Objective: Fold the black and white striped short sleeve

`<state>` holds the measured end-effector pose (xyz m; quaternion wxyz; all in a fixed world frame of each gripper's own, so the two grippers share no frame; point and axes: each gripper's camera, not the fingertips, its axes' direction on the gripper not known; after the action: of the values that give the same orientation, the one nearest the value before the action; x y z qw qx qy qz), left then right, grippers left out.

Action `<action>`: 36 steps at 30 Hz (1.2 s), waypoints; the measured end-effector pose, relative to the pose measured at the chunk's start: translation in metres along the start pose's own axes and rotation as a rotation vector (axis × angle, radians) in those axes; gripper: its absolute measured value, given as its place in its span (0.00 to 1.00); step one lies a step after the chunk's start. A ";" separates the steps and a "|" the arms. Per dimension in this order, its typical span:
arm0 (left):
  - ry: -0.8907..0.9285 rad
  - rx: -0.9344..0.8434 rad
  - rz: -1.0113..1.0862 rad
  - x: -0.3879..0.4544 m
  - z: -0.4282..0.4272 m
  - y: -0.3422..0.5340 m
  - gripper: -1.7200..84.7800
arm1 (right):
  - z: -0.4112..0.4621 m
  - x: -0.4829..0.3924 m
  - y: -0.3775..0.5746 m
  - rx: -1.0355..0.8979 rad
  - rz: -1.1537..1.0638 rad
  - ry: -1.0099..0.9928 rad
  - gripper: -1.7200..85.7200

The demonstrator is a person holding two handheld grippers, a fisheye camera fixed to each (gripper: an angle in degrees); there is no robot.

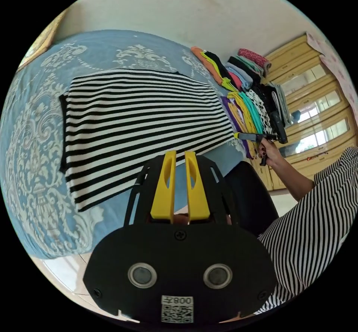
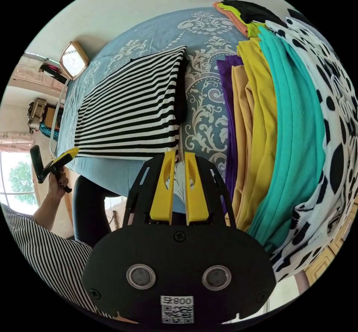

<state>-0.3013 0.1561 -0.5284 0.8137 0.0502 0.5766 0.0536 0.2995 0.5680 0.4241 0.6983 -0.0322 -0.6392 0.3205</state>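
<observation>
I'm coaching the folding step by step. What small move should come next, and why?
Probably bring both grippers in to the striped shirt's near edge and take hold: it lies flat on the blue bedspread, while the left gripper and right gripper hang just off that edge, holding nothing.

Your striped short sleeve (image 1: 145, 123) carries black and white bands, and it lies on a bed cover (image 1: 33, 153) of pale blue with white scrollwork. In the right gripper view, at three o'clock, the pile shows purple (image 2: 228, 97), mustard yellow (image 2: 257, 123), teal (image 2: 298, 130) and white cloth with black spots (image 2: 335, 97). Your left tool (image 1: 179, 156) and right tool (image 2: 179, 156) each have yellow jaws on a black body.
</observation>
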 end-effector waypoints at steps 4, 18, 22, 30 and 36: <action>0.055 -0.059 0.180 0.051 0.075 -0.020 0.08 | -0.017 0.019 0.006 0.024 0.039 -0.102 0.09; 0.043 -0.173 0.516 0.140 0.270 0.014 0.11 | -0.031 0.044 0.009 0.025 0.030 -0.141 0.08; -0.058 -0.198 0.612 0.162 0.322 0.027 0.12 | -0.040 0.059 0.007 0.014 0.021 -0.246 0.06; -0.277 -0.176 0.625 0.176 0.392 0.045 0.04 | -0.064 0.066 -0.003 0.036 -0.045 -0.357 0.07; -0.247 -0.147 0.567 0.163 0.402 0.052 0.03 | -0.084 0.074 -0.056 0.142 -0.080 -0.238 0.11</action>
<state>0.1304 0.2233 -0.5401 0.8316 0.1559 0.4311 0.3134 0.3977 0.5906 0.4989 0.6302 0.0811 -0.6940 0.3385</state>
